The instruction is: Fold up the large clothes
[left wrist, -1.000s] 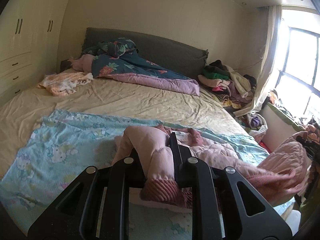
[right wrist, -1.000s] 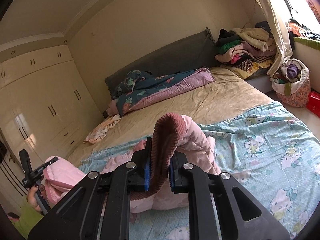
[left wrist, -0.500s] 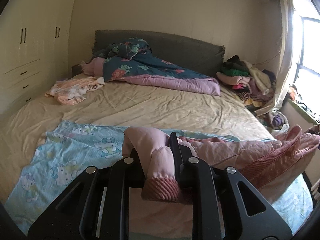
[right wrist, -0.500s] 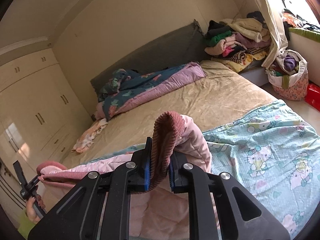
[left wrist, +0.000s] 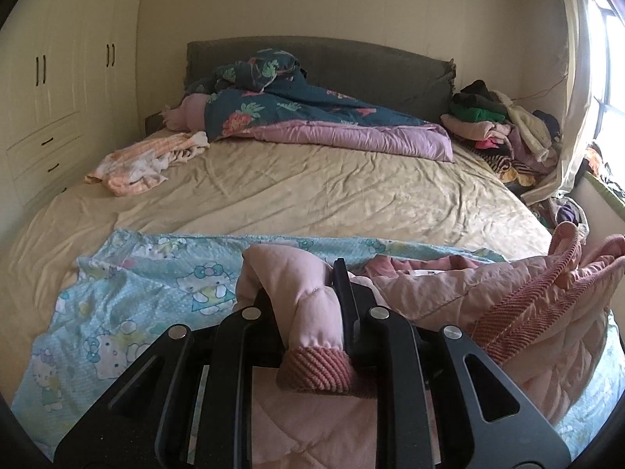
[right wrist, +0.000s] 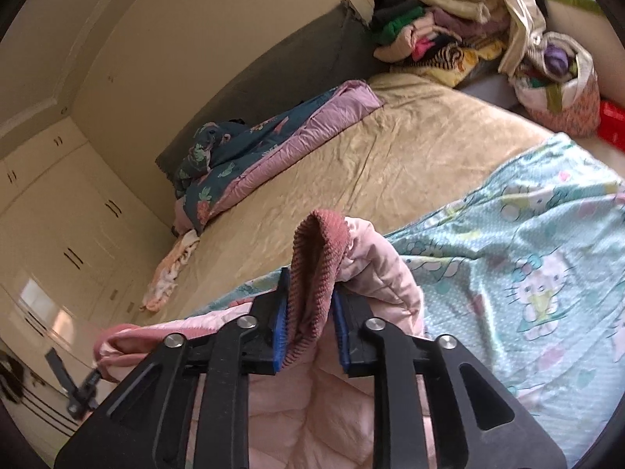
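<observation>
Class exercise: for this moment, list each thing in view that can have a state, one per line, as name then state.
left hand-held gripper: shut on pink jacket's ribbed edge
right hand-held gripper: shut on pink jacket's ribbed edge
pink jacket: held up, stretched between both grippers, unfolded
cartoon-print sheet: spread on bed, wrinkled
floral quilt: bunched at headboard
wardrobe doors: closed
drawers: closed

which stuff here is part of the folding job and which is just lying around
In the job:
- pink quilted jacket, a ribbed cuff in each tongs
- left tongs, shut on one cuff
- right tongs, shut on the other
- cartoon-print sheet under the jacket

Just lying about:
- floral quilt by the headboard
- peach garment
- clothes heap
- fabric bag
</observation>
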`<state>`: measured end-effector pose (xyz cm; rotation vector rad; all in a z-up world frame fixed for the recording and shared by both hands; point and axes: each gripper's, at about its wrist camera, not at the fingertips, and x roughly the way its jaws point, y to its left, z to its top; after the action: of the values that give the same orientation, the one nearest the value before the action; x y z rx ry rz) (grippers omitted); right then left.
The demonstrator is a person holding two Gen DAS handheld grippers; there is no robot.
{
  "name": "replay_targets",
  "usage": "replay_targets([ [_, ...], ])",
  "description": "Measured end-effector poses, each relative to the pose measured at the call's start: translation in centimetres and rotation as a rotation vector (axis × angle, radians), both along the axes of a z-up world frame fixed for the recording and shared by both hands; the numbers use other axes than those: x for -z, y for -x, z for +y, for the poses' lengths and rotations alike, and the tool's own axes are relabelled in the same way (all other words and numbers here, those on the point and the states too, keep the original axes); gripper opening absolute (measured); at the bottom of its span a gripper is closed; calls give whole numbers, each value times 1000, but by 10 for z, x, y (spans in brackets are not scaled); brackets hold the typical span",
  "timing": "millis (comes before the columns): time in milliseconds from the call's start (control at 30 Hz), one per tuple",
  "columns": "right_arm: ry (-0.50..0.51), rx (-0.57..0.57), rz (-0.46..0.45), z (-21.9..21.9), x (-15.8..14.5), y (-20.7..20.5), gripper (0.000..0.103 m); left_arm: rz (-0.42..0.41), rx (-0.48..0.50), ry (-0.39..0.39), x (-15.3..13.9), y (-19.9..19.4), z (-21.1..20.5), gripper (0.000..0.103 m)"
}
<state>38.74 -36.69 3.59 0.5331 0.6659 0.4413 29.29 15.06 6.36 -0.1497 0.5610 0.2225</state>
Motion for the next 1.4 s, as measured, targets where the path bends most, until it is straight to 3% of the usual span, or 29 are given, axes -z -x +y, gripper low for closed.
replay_targets([
  [33, -32, -5, 7, -1, 5, -4, 32, 4, -1, 1, 3, -3, 1, 13],
  [100, -64, -19, 3, -3, 8, -6, 65, 15, -2, 7, 10, -8, 2, 13],
  [167, -52, -5, -32, -4, 7, -3, 75, 22, -2, 8, 15, -12, 2, 13],
  [300, 31, -34, -54, 2, 21, 3, 81, 36, 5, 12, 24, -23, 1, 15],
  [433, 193, -50, -19, 16, 55, 8, 81, 47, -2, 5, 31, -33, 0, 16],
  [567, 328, -56, -3, 29, 84, 12, 82, 52, -3, 75, 33, -39, 7, 25],
  [600, 351, -61, -7, 31, 90, 13, 83, 44, 12, 103, 32, -37, 9, 40],
  [633, 381, -64, -12, 34, 94, 14, 84, 28, 37, 140, 30, -35, 10, 68],
  [667, 402, -63, -15, 35, 97, 14, 85, 15, 48, 160, 28, -32, 10, 84],
  [700, 418, -68, -19, 36, 99, 14, 85, -10, 27, 144, 22, -26, 9, 93],
  [733, 433, -72, -19, 38, 101, 14, 85, -17, 21, 119, 18, -22, 8, 93],
  [867, 463, -70, -24, 39, 103, 12, 88, -26, 8, 54, 16, -3, 13, 93],
  [967, 482, -64, -30, 39, 103, 9, 91, 41, -7, 37, 40, 4, 27, 93],
  [1067, 498, -58, -17, 39, 104, 0, 92, 128, 2, 98, 76, 8, 43, 93],
  [1200, 502, -64, 37, 39, 114, -13, 92, 232, 18, 258, 122, 7, 58, 93],
  [1233, 486, -69, 45, 39, 118, -14, 90, 232, 28, 284, 128, 7, 57, 93],
  [1267, 473, -79, 51, 39, 120, -14, 71, 218, 32, 296, 132, 9, 55, 91],
  [1300, 452, -99, 54, 40, 122, -13, 53, 204, 33, 285, 131, 11, 51, 65],
  [1333, 459, -102, 43, 42, 122, -11, 47, 190, 44, 271, 129, 10, 45, 37],
  [1367, 469, -105, 30, 45, 120, -8, 33, 184, 42, 231, 124, 9, 37, 33],
  [1400, 476, -111, 19, 47, 117, -7, 25, 181, 37, 192, 120, 7, 32, 14],
])
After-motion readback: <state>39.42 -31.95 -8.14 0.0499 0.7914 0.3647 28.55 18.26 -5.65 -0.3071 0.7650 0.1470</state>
